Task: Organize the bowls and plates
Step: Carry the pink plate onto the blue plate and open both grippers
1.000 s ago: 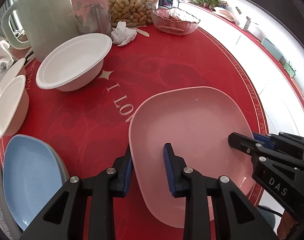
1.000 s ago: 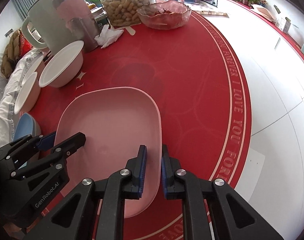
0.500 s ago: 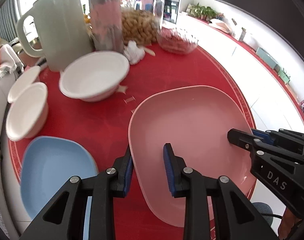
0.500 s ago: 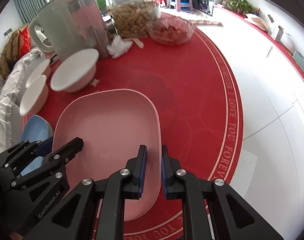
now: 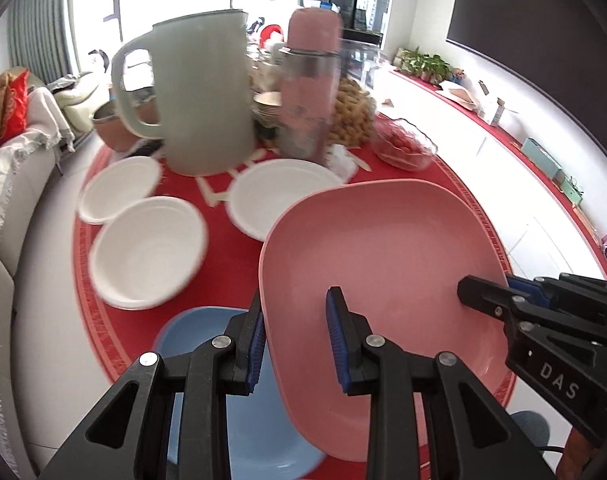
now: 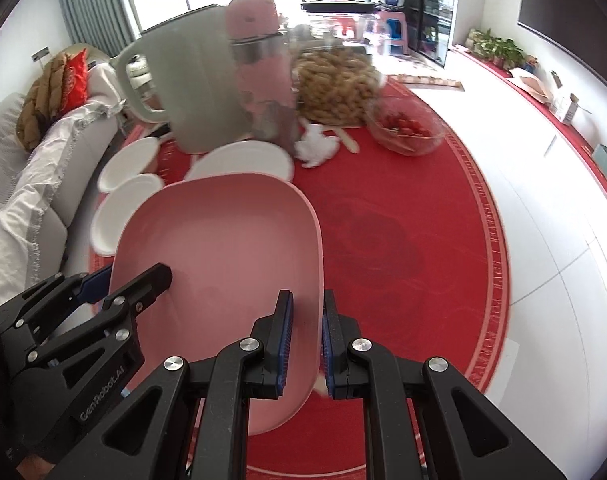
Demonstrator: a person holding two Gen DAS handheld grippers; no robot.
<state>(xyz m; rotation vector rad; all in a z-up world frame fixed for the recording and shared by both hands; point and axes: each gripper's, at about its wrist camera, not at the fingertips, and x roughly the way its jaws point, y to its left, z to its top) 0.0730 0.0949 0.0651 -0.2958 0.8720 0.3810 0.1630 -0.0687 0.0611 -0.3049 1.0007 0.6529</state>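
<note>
Pink plate [image 5: 387,264] lifted clear of the red counter [image 6: 403,232], tilted, gripped on two opposite edges. Left claw [image 5: 297,338] pinching the plate's left rim, one blue pad outside, the other inside on the plate's face. Right claw [image 6: 306,334] pressed on the right rim, pads nearly together with only the thin edge between them. Below the raised plate, in the left wrist view, blue plate [image 5: 207,380] lying on the counter near its edge, partly covered by the pink one. Further back, three white bowls: one large [image 5: 147,252], one smaller [image 5: 121,188] just behind and overlapping it in view, a third [image 5: 279,196] partly hidden by the pink plate's far rim. Behind the bowls, upright pale green pitcher [image 5: 201,96] and pink bottle [image 5: 311,92] side by side. Beyond those, heap of peanuts [image 6: 335,84], crumpled white tissue [image 6: 317,146], and glass bowl [image 6: 407,128] holding something red. Sofa with white throw [image 6: 35,152] off the counter's left side.
</note>
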